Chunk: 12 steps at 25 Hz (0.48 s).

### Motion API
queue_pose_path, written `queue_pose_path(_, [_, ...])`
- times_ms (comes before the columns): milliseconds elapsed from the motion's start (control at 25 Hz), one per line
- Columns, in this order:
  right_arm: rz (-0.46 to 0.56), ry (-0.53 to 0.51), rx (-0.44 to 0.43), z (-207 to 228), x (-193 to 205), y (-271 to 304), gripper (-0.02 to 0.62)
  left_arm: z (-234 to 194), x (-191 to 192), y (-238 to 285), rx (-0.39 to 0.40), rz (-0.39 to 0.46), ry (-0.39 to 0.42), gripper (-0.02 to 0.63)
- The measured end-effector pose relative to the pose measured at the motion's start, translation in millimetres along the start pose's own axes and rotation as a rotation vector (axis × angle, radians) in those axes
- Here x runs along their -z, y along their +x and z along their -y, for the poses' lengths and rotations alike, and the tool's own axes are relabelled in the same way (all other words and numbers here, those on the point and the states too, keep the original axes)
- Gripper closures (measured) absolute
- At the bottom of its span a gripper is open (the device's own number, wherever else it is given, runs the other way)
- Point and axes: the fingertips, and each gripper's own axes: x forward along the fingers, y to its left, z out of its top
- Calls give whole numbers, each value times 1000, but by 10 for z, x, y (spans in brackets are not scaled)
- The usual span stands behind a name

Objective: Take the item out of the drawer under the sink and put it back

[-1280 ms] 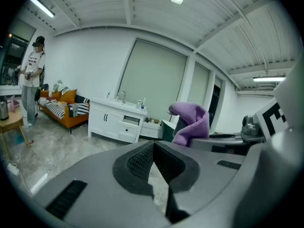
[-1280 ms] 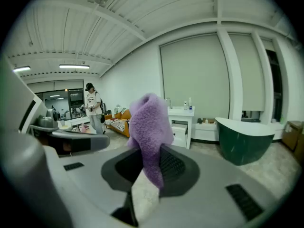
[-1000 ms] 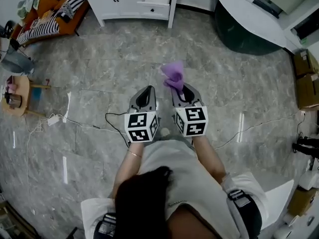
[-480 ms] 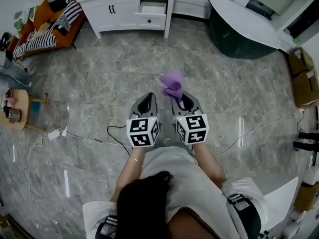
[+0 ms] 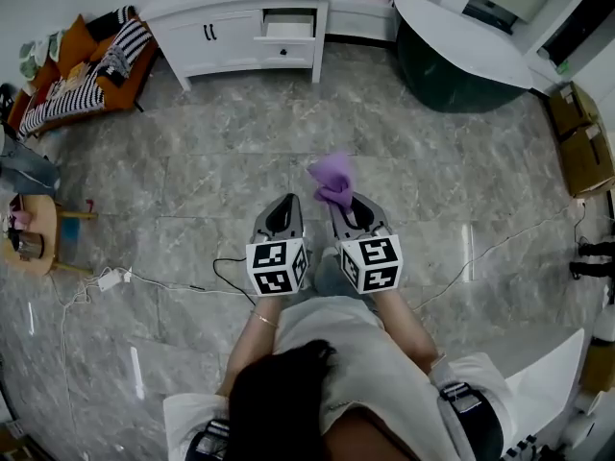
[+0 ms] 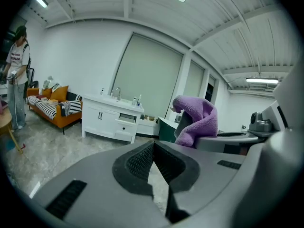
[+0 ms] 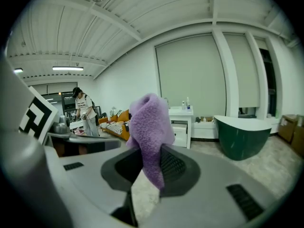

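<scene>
Right gripper [image 5: 344, 205] clamped on purple cloth [image 5: 333, 178], jaws narrow, pads pinching the lower fold, most of the cloth standing loose above the tips. Left gripper [image 5: 284, 205] jaws together, nothing in them, level beside the right. Cloth is out in open floor, well apart from the white sink cabinet [image 5: 240, 36]. The cabinet's drawer [image 5: 287, 29] hangs pulled open, right of its double doors.

Likely step: carry back to the drawer. To do it well, she should hold the pinch firm, since the loose top could flop or snag on the drawer front. Best approach is square to the cabinet front, lowering the cloth inside the drawer walls before letting go. The left gripper is free to push the drawer shut. A cable [image 5: 183, 281] on the floor on the near side of the cabinet is a trip risk
</scene>
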Motion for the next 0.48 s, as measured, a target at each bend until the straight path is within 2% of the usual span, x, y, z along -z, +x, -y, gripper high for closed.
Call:
queue_pose_path(240, [-1,10,-3,27,-13,79,500,-2,-36,56,5,8,-7,601])
queue_pose_path(480, [-1,1,-36,49,-92,355,499,-155,-81,187,-38,-2,10,601])
